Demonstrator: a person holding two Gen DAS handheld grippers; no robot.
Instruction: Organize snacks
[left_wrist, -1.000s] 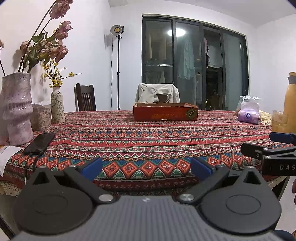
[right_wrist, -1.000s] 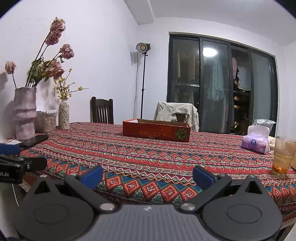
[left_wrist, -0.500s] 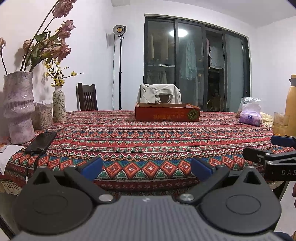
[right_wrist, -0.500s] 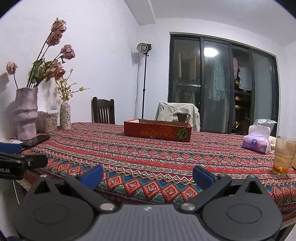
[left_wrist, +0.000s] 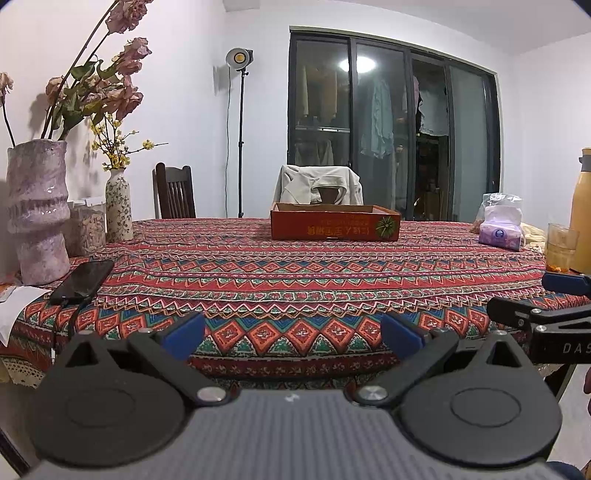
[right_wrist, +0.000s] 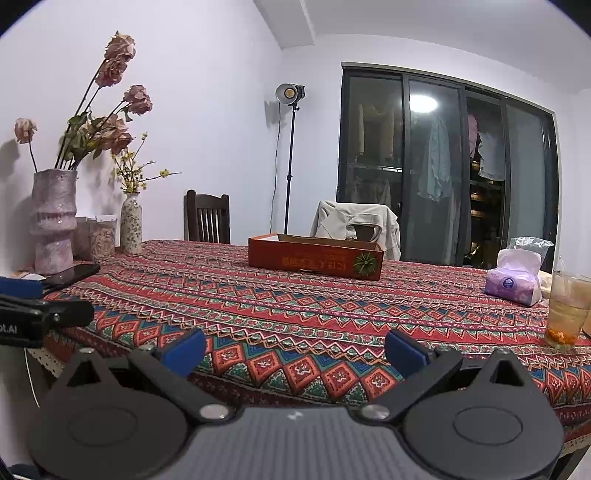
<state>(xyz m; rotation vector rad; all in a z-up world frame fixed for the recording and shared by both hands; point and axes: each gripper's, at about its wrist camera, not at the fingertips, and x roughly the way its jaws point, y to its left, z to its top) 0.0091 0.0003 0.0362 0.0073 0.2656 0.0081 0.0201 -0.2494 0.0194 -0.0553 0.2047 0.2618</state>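
Grippers, left (left_wrist: 291, 334) and right (right_wrist: 293, 349), hover empty with jaws apart at the near table (left_wrist: 332, 280) edge; the red box (left_wrist: 334, 221) sits mid-table, likely light, bendable cardboard, best pinched at a side wall.

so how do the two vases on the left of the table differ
The large vase is bulky, mottled pinkish purple with a ridged waist, and holds tall dried pink roses. The small vase is slim, pale with a fine floral print, and holds thin twigs with tiny yellow blossoms. The small one stands farther back. Both stand upright near the table's left edge.
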